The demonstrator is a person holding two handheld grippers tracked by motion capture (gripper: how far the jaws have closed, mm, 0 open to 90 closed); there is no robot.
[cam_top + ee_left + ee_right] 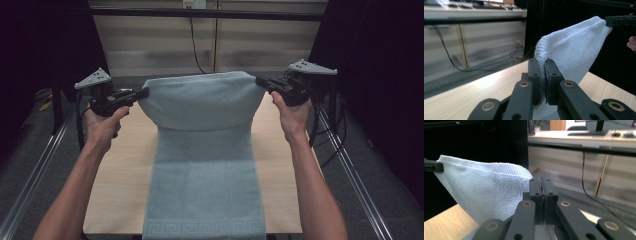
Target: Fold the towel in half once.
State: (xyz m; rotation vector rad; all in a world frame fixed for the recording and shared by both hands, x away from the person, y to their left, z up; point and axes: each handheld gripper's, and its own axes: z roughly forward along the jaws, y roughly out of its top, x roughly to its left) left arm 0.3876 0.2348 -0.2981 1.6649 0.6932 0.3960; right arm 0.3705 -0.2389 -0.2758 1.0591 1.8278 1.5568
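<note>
Towel (202,150), pale blue, far end lifted

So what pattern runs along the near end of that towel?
A Greek-key border on the pale blue-grey towel, clearest in the high view.

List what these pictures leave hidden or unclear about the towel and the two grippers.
- Towel: its near end runs off the high view's bottom edge.
- Table: the strip under the towel is covered.
- Left gripper: the pinched towel corner is buried between the jaws.
- Right gripper: likewise.
- Far desks in both gripper views: items too blurred to name.
</note>
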